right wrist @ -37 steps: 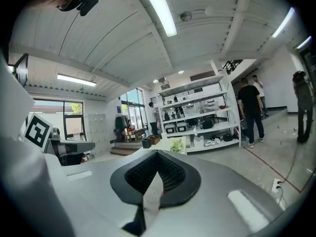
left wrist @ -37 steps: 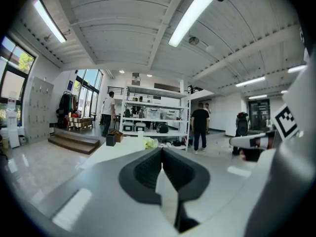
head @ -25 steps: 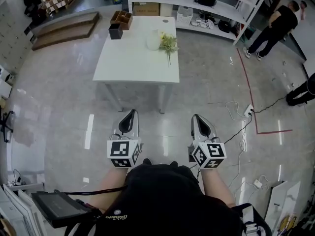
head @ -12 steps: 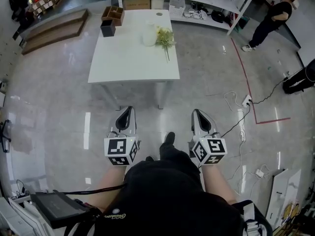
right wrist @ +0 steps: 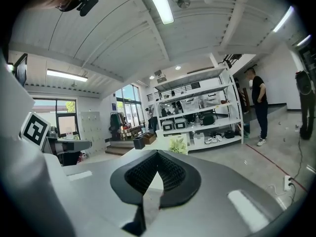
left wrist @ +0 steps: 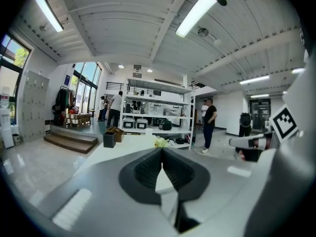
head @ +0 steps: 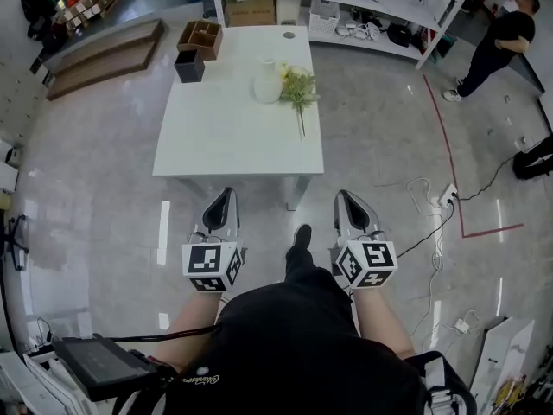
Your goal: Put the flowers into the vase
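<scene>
Short of the white table [head: 233, 137], I am holding the left gripper [head: 226, 199] and the right gripper [head: 346, 199] pressed together on nothing, as the work is lying beyond reach. On the far half, the white vase [head: 266, 87] is standing upright with the flowers [head: 298, 85] lying just right of it, stem towards me for pickup. No legible writing is showing, only the grippers' square markers.

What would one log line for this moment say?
left gripper: shut, empty | right gripper: shut, empty | flowers: lying on table beside vase | stage: both short of table
</scene>
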A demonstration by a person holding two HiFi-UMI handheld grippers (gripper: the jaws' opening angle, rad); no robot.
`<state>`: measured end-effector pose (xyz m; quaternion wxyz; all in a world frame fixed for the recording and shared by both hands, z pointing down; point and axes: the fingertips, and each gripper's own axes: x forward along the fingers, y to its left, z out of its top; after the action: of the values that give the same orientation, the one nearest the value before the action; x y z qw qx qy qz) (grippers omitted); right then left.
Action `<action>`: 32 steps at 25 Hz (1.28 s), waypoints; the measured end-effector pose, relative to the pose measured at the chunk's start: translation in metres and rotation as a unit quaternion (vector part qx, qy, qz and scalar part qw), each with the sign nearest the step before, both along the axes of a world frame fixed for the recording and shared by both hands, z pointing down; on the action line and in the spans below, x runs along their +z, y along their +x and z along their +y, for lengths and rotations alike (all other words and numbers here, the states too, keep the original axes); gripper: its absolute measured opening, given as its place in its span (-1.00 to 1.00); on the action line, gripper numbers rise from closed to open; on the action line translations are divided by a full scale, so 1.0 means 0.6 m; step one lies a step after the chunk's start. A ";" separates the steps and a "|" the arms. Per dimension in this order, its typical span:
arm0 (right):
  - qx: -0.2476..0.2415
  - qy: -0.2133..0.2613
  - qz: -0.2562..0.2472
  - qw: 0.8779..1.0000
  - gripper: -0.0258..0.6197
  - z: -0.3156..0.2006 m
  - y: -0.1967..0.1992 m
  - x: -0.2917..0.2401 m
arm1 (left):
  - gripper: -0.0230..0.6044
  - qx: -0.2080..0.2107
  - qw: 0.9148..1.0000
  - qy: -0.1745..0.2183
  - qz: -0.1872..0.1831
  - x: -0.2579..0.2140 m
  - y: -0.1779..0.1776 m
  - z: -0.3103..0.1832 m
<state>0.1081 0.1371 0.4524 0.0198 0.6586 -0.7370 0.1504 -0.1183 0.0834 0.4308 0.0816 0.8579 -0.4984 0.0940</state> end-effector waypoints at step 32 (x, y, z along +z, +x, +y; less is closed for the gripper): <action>-0.096 -0.047 -0.013 0.994 -0.92 -0.551 0.076 0.001 | -0.91 -0.046 0.998 -0.038 0.004 0.007 0.146 -0.497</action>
<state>0.1539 -0.1935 0.4530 0.0557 0.5812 -0.7892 0.1903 -0.0304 -0.2145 0.4352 0.1200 0.8305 -0.5336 0.1055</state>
